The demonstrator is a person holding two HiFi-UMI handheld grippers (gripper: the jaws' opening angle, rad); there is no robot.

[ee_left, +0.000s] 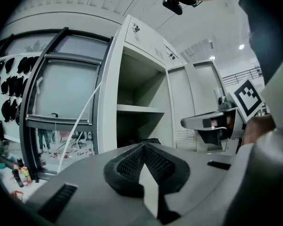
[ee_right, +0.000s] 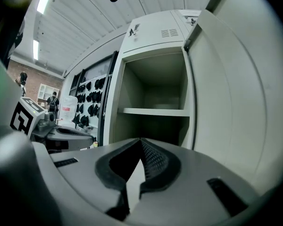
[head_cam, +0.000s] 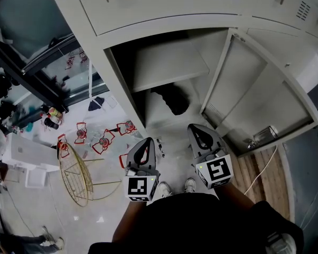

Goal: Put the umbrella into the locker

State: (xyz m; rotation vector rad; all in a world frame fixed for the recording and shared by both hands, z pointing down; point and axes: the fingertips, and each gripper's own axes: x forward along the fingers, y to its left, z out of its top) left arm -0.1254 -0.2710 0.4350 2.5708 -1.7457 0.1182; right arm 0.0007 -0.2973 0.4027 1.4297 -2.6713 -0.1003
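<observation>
Here left tool [head_cam: 147, 140] and right tool [head_cam: 195, 127] point level toward locker [head_cam: 114, 75].

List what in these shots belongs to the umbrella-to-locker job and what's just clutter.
Job:
- locker, door open
- black umbrella, under the shelf
- left tool and right tool, both shut, empty

Clutter:
- gold wire frame
- red wire stands
- bottles
- white box
- white cable
</observation>
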